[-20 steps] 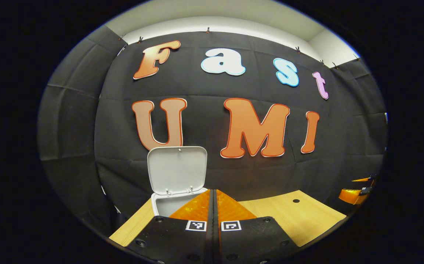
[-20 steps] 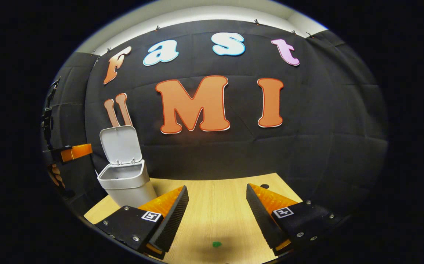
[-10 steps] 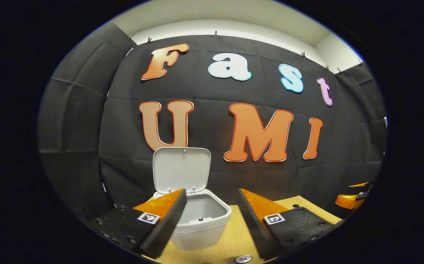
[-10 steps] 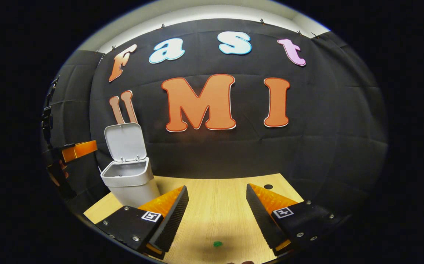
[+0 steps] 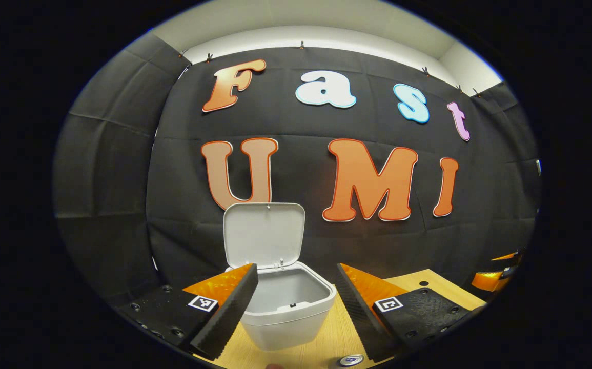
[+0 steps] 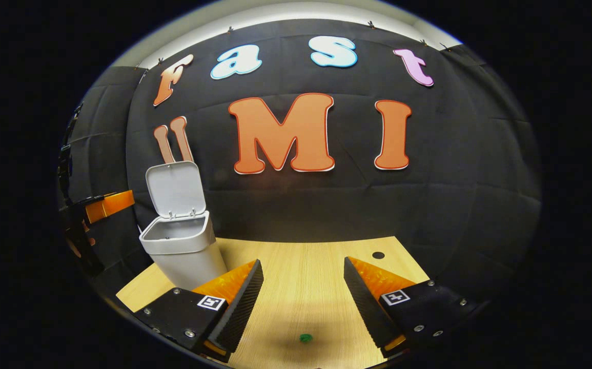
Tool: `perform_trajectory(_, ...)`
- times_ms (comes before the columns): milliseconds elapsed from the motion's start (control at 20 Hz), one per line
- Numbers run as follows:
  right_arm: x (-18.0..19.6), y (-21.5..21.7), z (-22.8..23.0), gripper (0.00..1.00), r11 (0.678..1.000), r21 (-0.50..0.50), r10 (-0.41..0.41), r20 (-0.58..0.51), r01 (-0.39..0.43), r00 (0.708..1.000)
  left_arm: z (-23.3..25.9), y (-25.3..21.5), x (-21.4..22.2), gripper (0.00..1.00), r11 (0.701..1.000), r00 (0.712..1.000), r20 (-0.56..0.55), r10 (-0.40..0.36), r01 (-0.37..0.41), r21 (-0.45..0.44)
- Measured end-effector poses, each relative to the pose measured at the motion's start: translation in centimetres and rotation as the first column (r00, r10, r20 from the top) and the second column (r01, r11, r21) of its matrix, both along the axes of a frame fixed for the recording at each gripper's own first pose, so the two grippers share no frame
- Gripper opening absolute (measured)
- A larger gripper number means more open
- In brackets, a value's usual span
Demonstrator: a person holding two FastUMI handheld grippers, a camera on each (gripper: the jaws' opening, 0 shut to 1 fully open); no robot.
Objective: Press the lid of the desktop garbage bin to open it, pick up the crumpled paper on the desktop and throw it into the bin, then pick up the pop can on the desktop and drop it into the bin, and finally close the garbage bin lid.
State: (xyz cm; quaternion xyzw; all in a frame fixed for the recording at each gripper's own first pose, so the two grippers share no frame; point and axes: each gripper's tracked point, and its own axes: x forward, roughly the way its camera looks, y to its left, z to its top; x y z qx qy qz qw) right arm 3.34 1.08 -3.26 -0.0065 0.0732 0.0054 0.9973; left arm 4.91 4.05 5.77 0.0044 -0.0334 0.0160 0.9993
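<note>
Wooden desktop (image 6: 301, 266) carries the bin (image 5: 285, 312), lid (image 5: 265, 233) up. My left gripper (image 5: 296, 312), clenched a second ago, now gapes before it; my right gripper (image 6: 301, 302) stays spread. Perhaps the can (image 5: 351, 360) lies at the view's edge, so picking comes next.

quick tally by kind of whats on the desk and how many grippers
bins: 1, the garbage bin with its lid up
pop cans: 1, just the top of the pop can at the bottom edge
small green bits: 1, the green speck on the desktop
grippers: 2, the left gripper and the right gripper, both open
total: 5
</note>
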Motion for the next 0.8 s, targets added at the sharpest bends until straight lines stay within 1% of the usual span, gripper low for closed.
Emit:
perform_trajectory(100,0.5,-0.3,-1.7,0.94,1.000,-0.014,-0.007,-0.044,0.006,0.999,-0.2,0.1,0.2,0.95,1.000,1.000,-0.006,-0.002,0.002,-0.005)
perform_trajectory(200,1.3,-0.9,-4.2,0.94,1.000,-0.007,-0.015,-0.106,0.015,0.994,-0.5,0.3,0.5,0.95,1.000,1.000,-0.008,0.002,-0.002,0.000)
perform_trajectory(300,1.6,-1.3,-6.6,0.94,0.999,0.019,-0.024,-0.161,0.028,0.987,-0.2,1.1,0.6,0.95,0.999,0.999,0.016,0.029,-0.030,0.024)
perform_trajectory(400,2.4,-1.8,-9.1,0.95,0.999,0.003,-0.039,-0.201,0.040,0.979,0.1,1.3,0.6,0.95,0.998,0.999,0.034,0.036,-0.037,0.055)
perform_trajectory(450,2.6,-2.0,-10.9,0.95,0.999,-0.016,-0.043,-0.237,0.040,0.971,0.3,1.6,0.6,0.95,0.997,0.998,0.041,0.041,-0.043,0.060)
perform_trajectory(500,2.7,-2.0,-13.0,0.95,0.999,-0.023,-0.043,-0.287,0.038,0.957,0.3,1.4,0.7,0.95,0.998,0.999,0.043,0.025,-0.028,0.061)
perform_trajectory(600,2.8,-1.9,-15.8,0.95,0.999,-0.029,-0.040,-0.348,0.031,0.937,0.3,0.7,0.9,0.95,0.999,0.999,0.046,-0.020,0.018,0.041)
perform_trajectory(700,2.9,-2.0,-18.6,0.95,0.998,-0.053,-0.050,-0.401,0.031,0.915,-0.7,0.5,1.4,0.95,0.999,0.999,0.021,-0.040,0.040,0.014)
perform_trajectory(800,3.3,-2.3,-21.4,0.95,0.996,-0.080,-0.065,-0.462,0.031,0.885,-2.0,0.9,2.2,0.95,0.999,0.999,-0.015,-0.042,0.042,-0.005)
